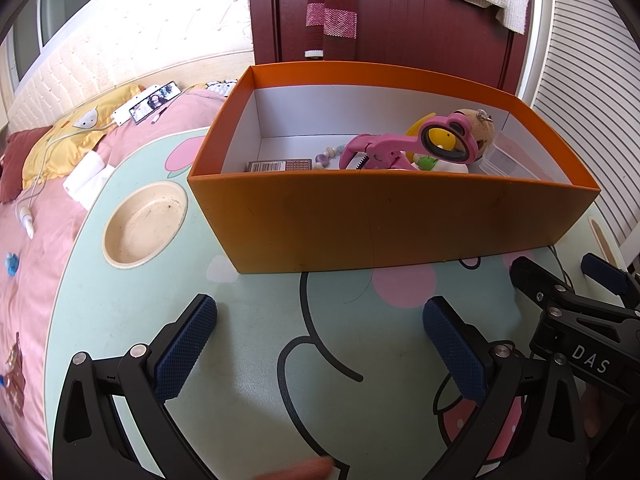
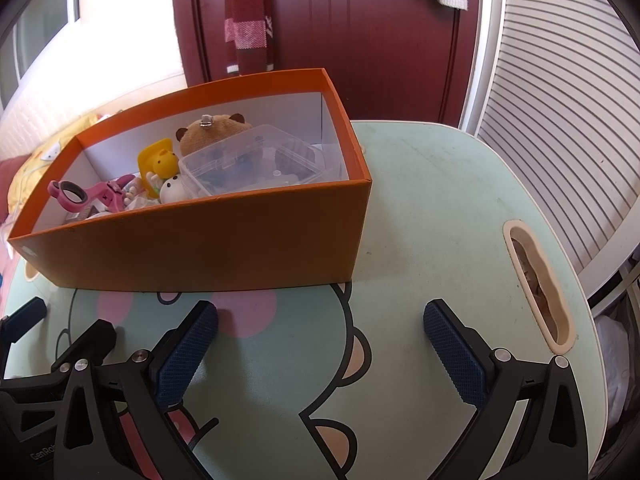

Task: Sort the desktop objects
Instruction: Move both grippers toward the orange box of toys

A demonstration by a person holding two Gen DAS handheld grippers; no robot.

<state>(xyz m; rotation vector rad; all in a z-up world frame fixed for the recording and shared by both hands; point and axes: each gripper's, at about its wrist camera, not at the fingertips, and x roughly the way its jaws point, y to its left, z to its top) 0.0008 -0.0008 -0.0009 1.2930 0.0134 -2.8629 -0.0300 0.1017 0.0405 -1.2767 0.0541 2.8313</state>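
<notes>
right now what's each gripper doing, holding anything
left gripper: open, jaws wide apart, holding nothing
right gripper: open, jaws wide apart, holding nothing

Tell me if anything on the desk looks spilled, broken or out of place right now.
Nothing stands out. The toys, clear plastic case and pink magnifier all sit loosely piled inside the orange box, nothing spilled. Both the left gripper and the right gripper hover open and empty.

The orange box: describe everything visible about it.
The orange box is a lidless rectangular carton, cardboard by its look, orange outside and white inside. It sits flat on the green cartoon-print table, beyond both open grippers. Inside lie a clear plastic case, a brown plush, a pink magnifier and small toys.
</notes>
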